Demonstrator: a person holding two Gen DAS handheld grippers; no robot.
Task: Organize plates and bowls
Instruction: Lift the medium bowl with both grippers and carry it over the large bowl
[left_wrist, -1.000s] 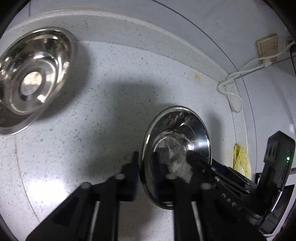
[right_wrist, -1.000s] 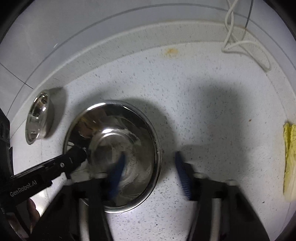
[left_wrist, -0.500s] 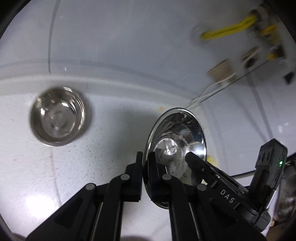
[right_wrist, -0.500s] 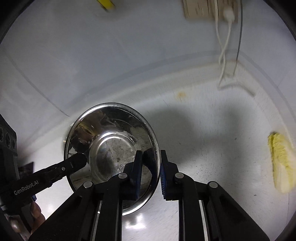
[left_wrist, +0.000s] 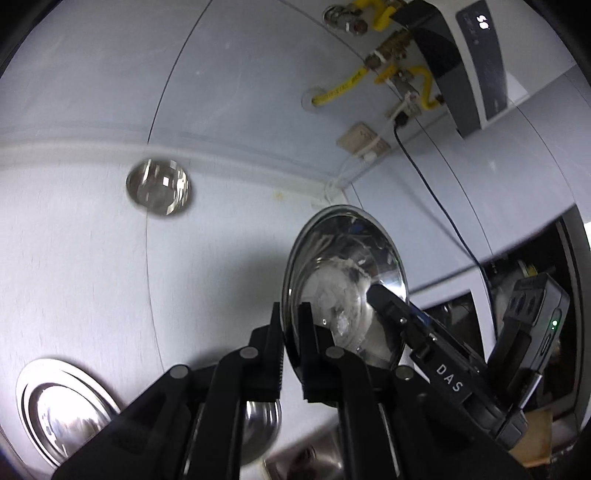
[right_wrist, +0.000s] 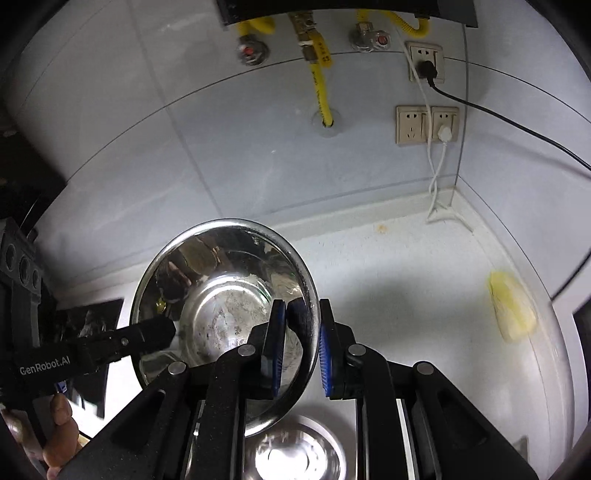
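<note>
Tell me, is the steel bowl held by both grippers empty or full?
Empty of food: the steel bowl shows its bare bottom with only whitish residue, while the left gripper and the right gripper clamp opposite rims.

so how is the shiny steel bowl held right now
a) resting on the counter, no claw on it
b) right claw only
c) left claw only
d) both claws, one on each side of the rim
d: the left claw is shut on one side of the shiny steel bowl and the right claw grips the opposite rim, holding it tilted above the counter.
</note>
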